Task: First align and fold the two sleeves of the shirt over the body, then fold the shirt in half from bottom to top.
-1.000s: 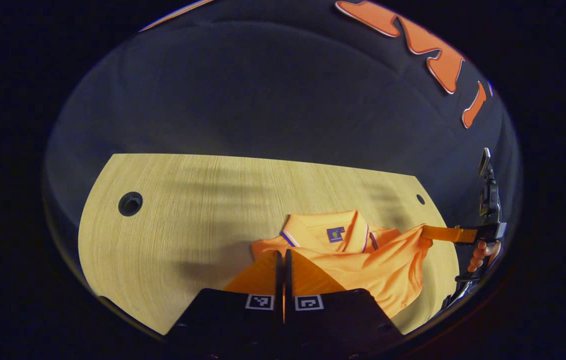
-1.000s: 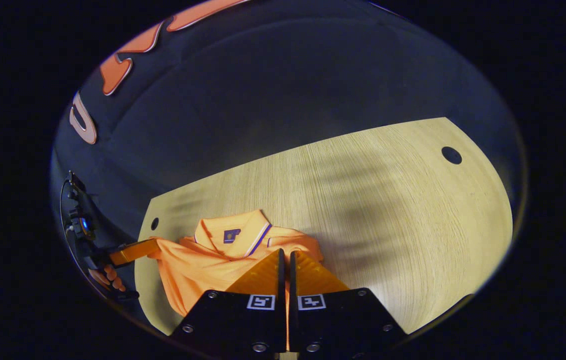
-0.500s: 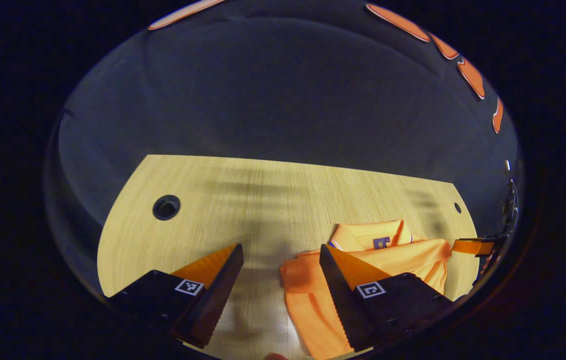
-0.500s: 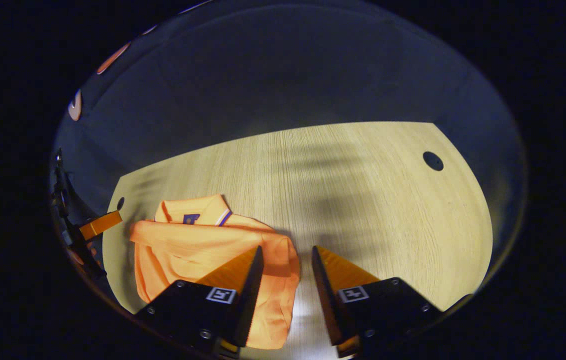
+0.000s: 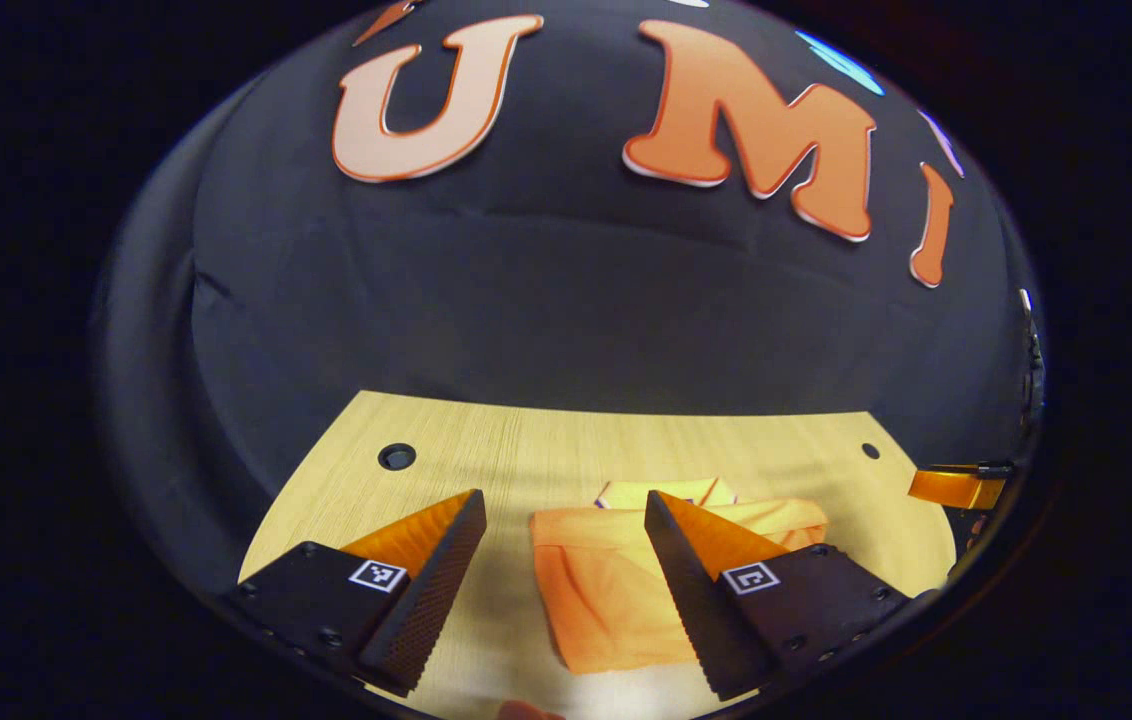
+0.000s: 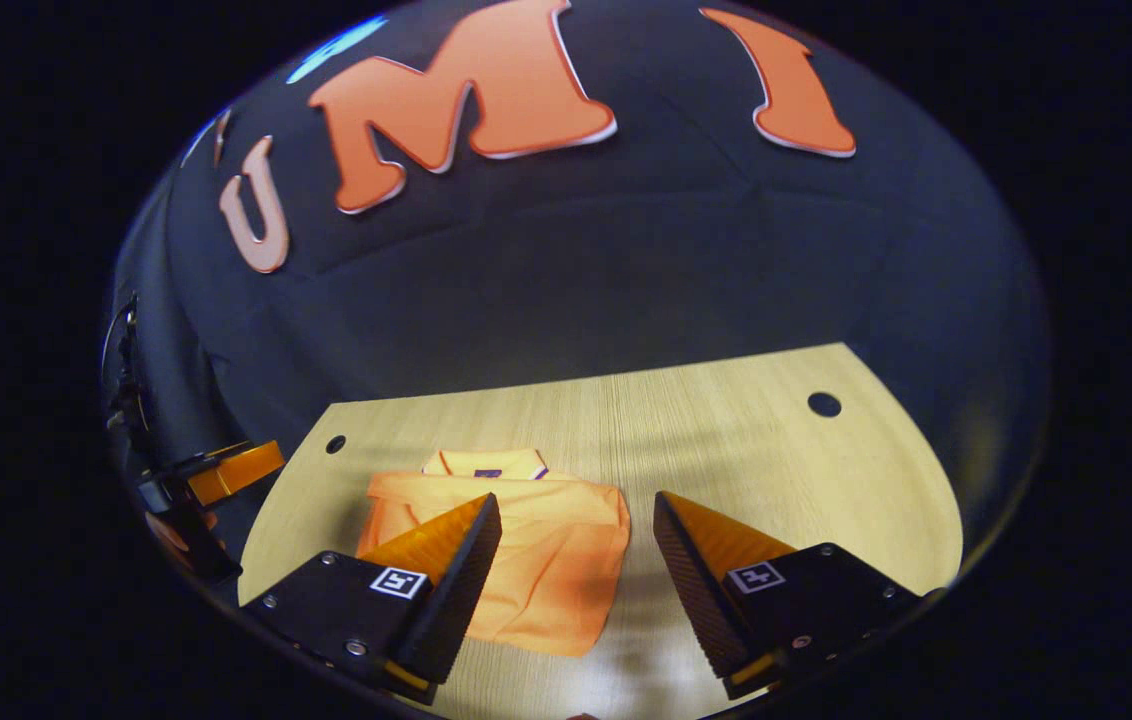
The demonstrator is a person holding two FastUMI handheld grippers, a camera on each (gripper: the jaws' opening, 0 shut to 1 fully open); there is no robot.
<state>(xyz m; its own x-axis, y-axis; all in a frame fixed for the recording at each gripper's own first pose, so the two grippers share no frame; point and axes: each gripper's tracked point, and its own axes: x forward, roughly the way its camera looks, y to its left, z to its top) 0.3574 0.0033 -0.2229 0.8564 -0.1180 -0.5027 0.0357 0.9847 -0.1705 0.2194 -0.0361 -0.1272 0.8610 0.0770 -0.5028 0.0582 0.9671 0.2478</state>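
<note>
We had let go: both grippers, pinched on the hem a second earlier, now stood with fingers spread wide and nothing between them, drawn back and lifted off the cloth. The left gripper (image 5: 561, 560) and the right gripper (image 6: 576, 560) hovered above the near edge of the orange polo shirt (image 6: 516, 560), which lay folded on the wooden table (image 6: 776, 470), hem brought up just short of the collar (image 6: 486, 462). By our reckoning the bottom-to-top fold was down and the task looked essentially finished. The knit lay soft and slightly rippled, a rough rectangle with a loose lower corner; the tabletop was pale, straight-grained, with round cable holes (image 6: 824, 404).
</note>
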